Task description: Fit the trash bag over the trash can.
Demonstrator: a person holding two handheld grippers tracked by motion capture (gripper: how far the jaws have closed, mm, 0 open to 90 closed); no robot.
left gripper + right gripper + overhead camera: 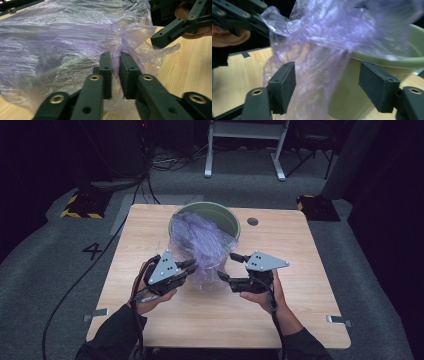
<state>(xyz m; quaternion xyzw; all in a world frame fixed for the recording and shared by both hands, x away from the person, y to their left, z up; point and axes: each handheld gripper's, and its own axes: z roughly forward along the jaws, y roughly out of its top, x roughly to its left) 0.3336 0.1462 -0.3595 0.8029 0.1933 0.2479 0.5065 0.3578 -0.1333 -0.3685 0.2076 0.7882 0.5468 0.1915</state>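
A thin purple plastic bag (202, 242) spills out of a green bin (227, 215) and drapes down onto the wooden table (150, 225). My left gripper (190, 266) is at the bag's near left edge, shut on a fold of the film (115, 58). My right gripper (228, 266) stands open at the bag's near right side, its jaws spread wide. In the right gripper view the bag (324, 45) hangs between the jaws in front of the bin (352, 100), touching neither pad that I can tell.
A dark round hole (252, 221) lies in the table right of the bin. Metal brackets (338, 320) sit at the table's near corners. Yellow-black floor weights (82, 205) and a white frame (245, 145) stand beyond the table.
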